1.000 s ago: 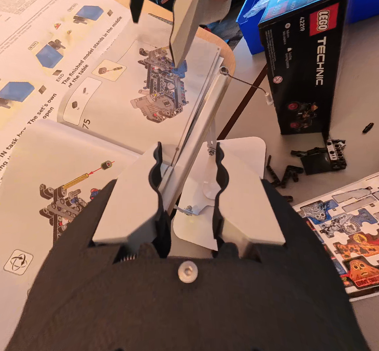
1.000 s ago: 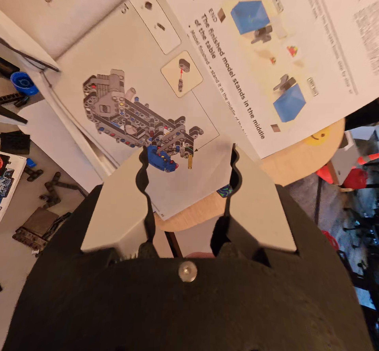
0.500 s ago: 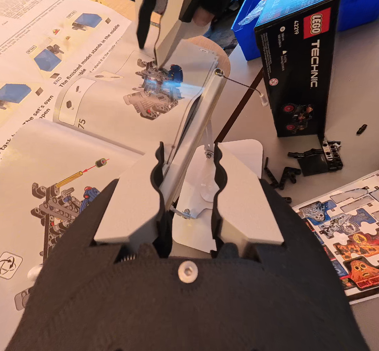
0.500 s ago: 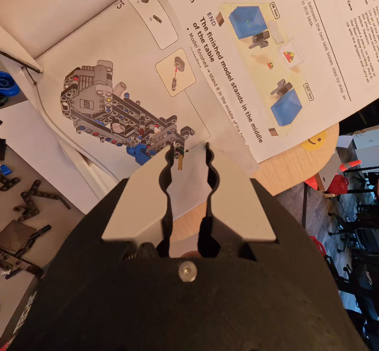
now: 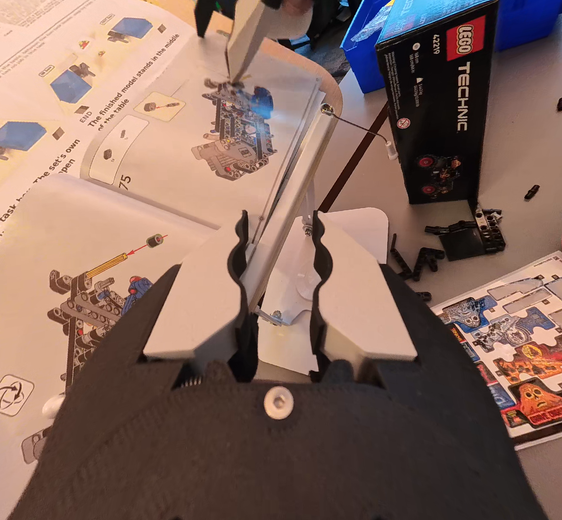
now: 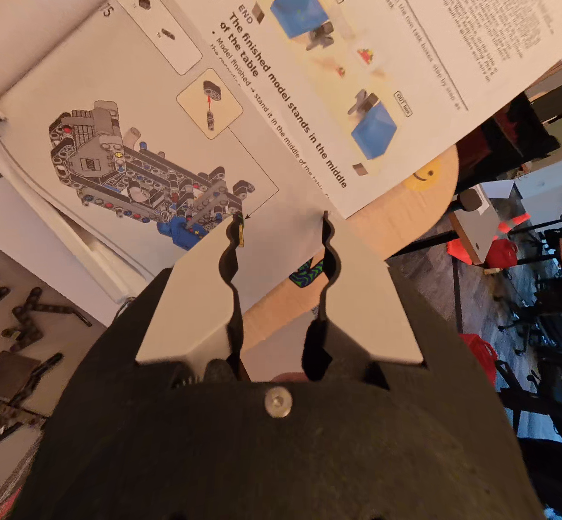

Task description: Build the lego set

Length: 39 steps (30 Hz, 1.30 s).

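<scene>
Both hand-held grippers were empty. At lower centre of its view, the left hand-held gripper sat with jaws parted astride the edge of the white book stand. At upper centre, the right hand-held gripper had reopened after narrowing half a second before, its tips touching the open instruction booklet. I took this as checking a step, with no building under way. Further right stood one black set box, one blue bin, a small scatter of black lego parts on the bench, and one sticker sheet.
</scene>
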Available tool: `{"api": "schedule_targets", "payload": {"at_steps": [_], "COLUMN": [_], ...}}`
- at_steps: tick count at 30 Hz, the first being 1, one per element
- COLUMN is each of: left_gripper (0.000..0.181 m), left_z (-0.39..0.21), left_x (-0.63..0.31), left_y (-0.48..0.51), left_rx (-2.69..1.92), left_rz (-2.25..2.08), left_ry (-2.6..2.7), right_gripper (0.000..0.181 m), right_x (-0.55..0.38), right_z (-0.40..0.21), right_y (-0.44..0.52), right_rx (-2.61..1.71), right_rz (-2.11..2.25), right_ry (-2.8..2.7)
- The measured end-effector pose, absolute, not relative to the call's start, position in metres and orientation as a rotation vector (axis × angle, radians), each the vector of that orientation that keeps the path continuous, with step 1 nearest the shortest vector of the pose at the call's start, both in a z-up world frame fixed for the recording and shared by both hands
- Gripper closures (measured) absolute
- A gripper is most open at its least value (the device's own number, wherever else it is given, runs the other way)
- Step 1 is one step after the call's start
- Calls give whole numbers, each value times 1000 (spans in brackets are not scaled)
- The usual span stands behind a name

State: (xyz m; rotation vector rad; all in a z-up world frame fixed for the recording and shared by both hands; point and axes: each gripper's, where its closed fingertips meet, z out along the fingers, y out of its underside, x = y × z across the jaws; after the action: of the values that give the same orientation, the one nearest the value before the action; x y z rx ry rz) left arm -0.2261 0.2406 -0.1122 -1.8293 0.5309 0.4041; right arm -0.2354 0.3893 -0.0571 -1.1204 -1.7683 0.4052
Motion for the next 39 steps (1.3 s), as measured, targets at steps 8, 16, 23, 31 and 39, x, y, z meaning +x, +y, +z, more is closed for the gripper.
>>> {"api": "schedule_targets", "payload": {"at_steps": [8, 16, 23, 31, 39], "left_gripper": [138, 140, 132, 98, 159], "left_z": [-112, -112, -101, -71, -24], "left_x": [-226, -225, -231, -241, -269], "left_y": [242, 240, 238, 230, 193], "left_rx": [-1825, -1827, -1798, -1699, -1447], "left_rz": [419, 405, 440, 602, 547], "left_ry": [537, 543, 523, 468, 239], "right_gripper": [153, 181, 181, 180, 124], "right_x": [-241, -238, -213, -219, -240], "right_z": [-57, -53, -17, 24, 41], "right_y": [386, 363, 308, 226, 189], "right_rx": [-1114, -1039, -1093, -1053, -958], "right_rz": [472, 503, 903, 1267, 1207], "right_ry": [-1768, -1835, -1924, -1945, -1894]}}
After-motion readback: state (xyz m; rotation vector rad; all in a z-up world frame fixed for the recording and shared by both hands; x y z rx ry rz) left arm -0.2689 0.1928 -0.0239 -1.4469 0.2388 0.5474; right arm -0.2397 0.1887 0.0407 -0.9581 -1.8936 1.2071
